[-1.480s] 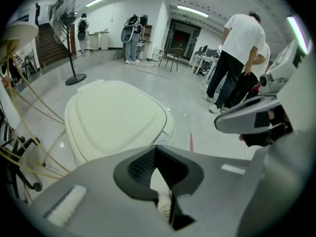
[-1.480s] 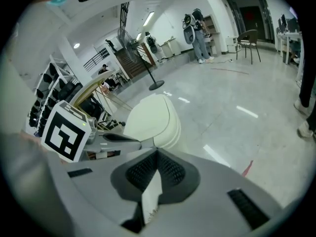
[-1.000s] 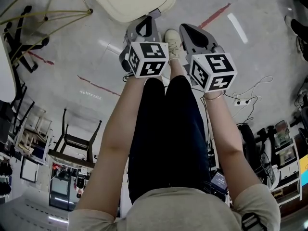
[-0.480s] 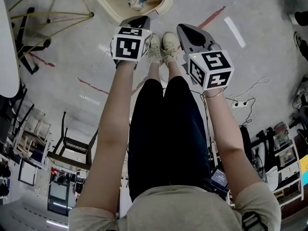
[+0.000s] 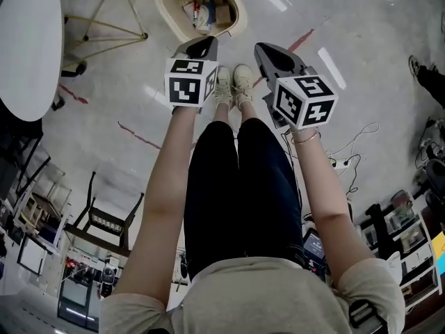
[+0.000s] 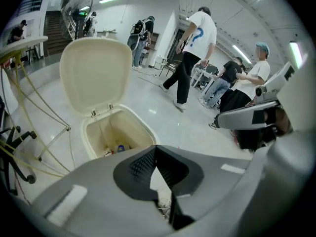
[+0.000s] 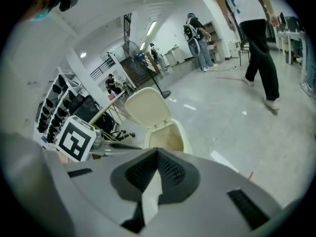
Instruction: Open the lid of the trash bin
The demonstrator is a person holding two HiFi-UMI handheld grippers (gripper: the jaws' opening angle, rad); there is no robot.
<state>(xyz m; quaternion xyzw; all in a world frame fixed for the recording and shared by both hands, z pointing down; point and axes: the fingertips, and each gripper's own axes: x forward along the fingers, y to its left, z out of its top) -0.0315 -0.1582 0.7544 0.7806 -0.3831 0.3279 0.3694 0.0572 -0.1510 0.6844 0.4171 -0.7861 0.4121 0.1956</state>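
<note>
1. Cream plastic from rim to lid, the trash bin point(image 5: 164, 14) stands on the pale, glossy floor just ahead of the person's shoes point(image 5: 233, 82). Its mouth is uncovered and litter point(image 5: 205, 11) shows at the bottom.
2. The lid point(image 6: 96, 73) stands upright behind the opening, carried on two small hinges at the back rim. Judged from that, the opening job looks done.
3. The left gripper point(image 5: 200, 46) hovers near the bin's front rim and touches nothing. Its jaws are pressed together at the tips with nothing between them.
4. The right gripper point(image 5: 270, 53) hangs beside it, a little farther from the bin, its jaws likewise brought together and empty.
5. The lid looks like a thin moulded shell. It is probably light, stiff enough to swing as one piece, and smooth enough to slip under hard pads.
6. The best hold is likely the free edge opposite the hinges, where the turned-down lip gives jaws something to pinch and the swing needs least effort. A grip close to the hinges would work against the lever.
7. The bin itself appears light, so a hard push on the raised lid could tip it or slide it across the floor.
8. A round white table point(image 5: 28, 47) stands to the left, and passers-by point(image 6: 195, 48) cross the hall beyond.
</note>
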